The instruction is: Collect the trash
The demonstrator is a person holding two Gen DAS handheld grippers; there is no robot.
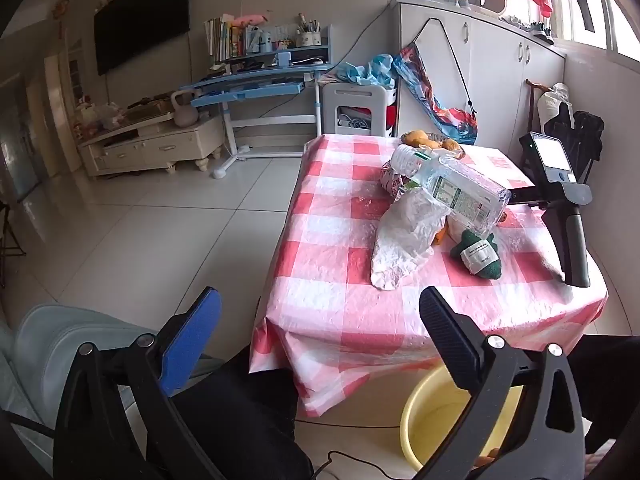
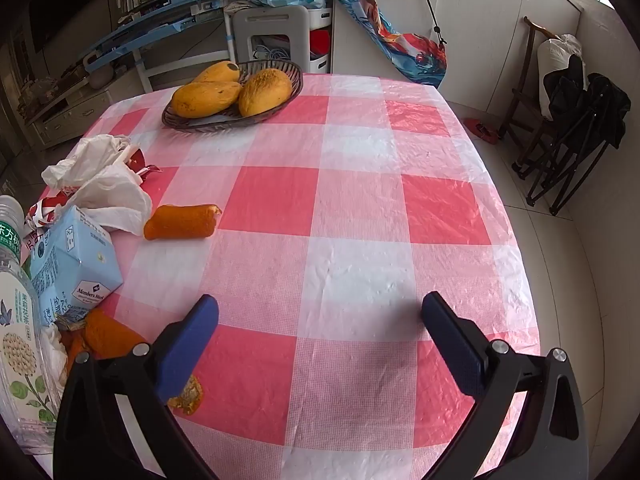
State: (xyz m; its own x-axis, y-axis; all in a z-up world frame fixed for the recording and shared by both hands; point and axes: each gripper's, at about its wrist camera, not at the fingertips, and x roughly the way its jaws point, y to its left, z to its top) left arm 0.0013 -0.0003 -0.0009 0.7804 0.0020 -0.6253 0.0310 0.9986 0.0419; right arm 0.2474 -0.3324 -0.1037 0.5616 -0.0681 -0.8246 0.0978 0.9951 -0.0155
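Observation:
A pile of trash lies on the red-checked table (image 1: 332, 240): a clear plastic bottle (image 1: 456, 188), a crumpled white bag (image 1: 404, 236) and a green packet (image 1: 478, 256). The right wrist view shows the bottle (image 2: 16, 320), a blue carton (image 2: 72, 264), the white bag (image 2: 104, 184) and orange peels (image 2: 182, 222). My left gripper (image 1: 320, 312) is open and empty, short of the table's near edge, above a yellow bin (image 1: 436, 412). My right gripper (image 2: 320, 320) is open and empty over the table, right of the pile.
A wicker basket (image 2: 288, 72) of mangoes stands at the table's far side. A black folded chair (image 2: 576, 128) and white cabinets (image 2: 480, 20) are to the right. A blue desk (image 1: 256, 84) and a TV stand (image 1: 152, 144) lie across the tiled floor.

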